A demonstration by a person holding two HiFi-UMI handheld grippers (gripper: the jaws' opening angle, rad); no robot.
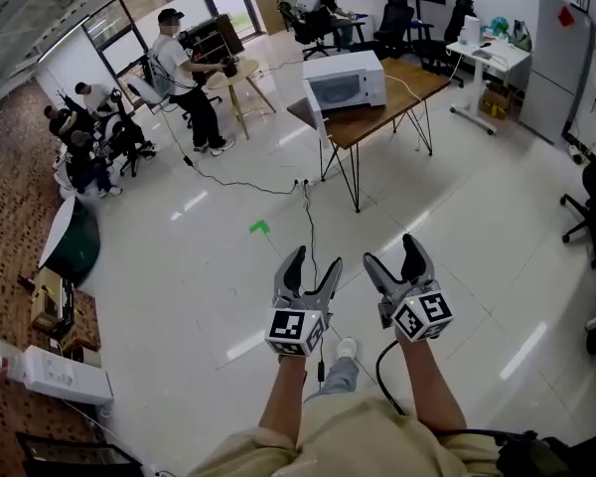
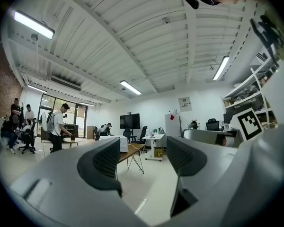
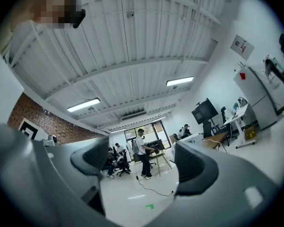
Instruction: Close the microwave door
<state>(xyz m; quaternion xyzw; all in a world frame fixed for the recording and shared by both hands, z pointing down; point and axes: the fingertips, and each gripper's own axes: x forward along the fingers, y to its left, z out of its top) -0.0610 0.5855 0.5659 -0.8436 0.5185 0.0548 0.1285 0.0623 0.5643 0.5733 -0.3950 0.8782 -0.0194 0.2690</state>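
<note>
Left gripper (image 1: 314,263), right gripper (image 1: 392,254): lower centre, jaws apart, nothing held. Microwave (image 1: 346,79): upper centre, on wooden table (image 1: 379,112), well apart, straight ahead. Door (image 1: 316,110): swung open at its left, left gripper's side.

The microwave (image 1: 345,79) stands far off on the counter (image 1: 382,110) in the head view, too small to show its controls or inside. Its door (image 1: 315,112) appears only as a thin sliver. In the left gripper view, one jaw of the left gripper (image 2: 143,157) covers part of it. The person's forearms (image 1: 288,405) run off the bottom edge.
</note>
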